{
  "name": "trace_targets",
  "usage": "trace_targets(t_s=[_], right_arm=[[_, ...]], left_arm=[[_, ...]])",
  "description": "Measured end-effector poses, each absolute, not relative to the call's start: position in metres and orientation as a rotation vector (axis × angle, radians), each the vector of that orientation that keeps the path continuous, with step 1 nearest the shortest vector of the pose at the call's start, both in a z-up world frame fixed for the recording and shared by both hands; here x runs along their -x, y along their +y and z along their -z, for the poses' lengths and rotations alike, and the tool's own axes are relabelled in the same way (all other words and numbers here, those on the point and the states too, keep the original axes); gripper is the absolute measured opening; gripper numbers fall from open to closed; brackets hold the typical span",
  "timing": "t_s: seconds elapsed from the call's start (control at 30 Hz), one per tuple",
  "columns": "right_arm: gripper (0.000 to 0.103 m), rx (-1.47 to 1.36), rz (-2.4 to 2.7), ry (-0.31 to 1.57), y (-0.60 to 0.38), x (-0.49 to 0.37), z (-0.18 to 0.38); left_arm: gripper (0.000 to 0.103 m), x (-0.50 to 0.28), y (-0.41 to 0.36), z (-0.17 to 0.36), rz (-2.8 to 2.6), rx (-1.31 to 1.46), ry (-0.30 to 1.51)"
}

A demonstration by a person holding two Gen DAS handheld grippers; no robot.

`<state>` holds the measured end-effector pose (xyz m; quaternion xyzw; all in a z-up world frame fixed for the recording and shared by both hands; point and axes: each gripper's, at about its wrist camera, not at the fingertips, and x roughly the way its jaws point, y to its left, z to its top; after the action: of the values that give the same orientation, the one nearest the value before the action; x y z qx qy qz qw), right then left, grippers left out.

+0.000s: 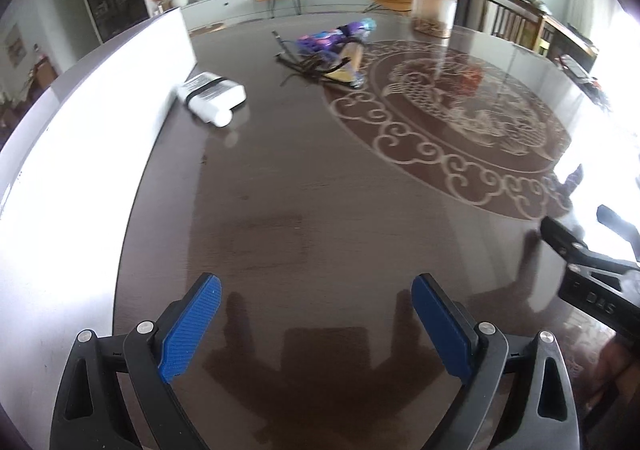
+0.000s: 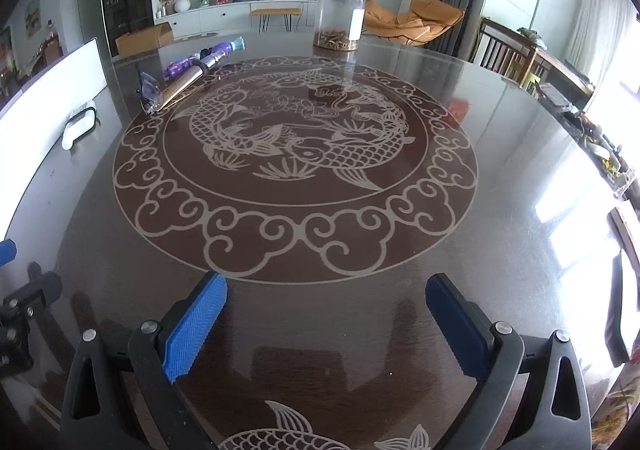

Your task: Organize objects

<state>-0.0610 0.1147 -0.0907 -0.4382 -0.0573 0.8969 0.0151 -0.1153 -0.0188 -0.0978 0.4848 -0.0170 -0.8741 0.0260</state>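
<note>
A white bottle (image 1: 212, 96) with a dark band lies on its side against a white box (image 1: 72, 122) at the left; it also shows in the right wrist view (image 2: 80, 124). A purple doll with a cone-shaped pack (image 1: 336, 50) lies further back, also in the right wrist view (image 2: 192, 70). A clear jar (image 1: 434, 8) with brown bits in its bottom stands at the far edge, also in the right wrist view (image 2: 340, 18). My left gripper (image 1: 316, 326) is open and empty above the near table. My right gripper (image 2: 326, 326) is open and empty, well short of all objects.
The dark glossy table (image 2: 320, 310) has a round fish pattern (image 2: 296, 154) in the middle. The white box (image 2: 48, 102) runs along the left side. The right gripper's body (image 1: 592, 270) shows at the right edge of the left wrist view. Chairs stand behind the table.
</note>
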Motion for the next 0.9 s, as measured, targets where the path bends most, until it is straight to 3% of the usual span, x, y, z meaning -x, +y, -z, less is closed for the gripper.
trace_targets(t_s=[0.47, 0.9], right_arm=[[0.103, 1.439, -2.792, -0.031, 0.126, 0.068, 0.096], [0.103, 1.440, -2.793, -0.028, 0.126, 0.068, 0.096]], left_arm=[[0.100, 0.133, -0.029, 0.105, 2.653, -1.463, 0.012], [0.103, 0.145, -0.033, 0.106, 2.620, -1.451, 0.051]])
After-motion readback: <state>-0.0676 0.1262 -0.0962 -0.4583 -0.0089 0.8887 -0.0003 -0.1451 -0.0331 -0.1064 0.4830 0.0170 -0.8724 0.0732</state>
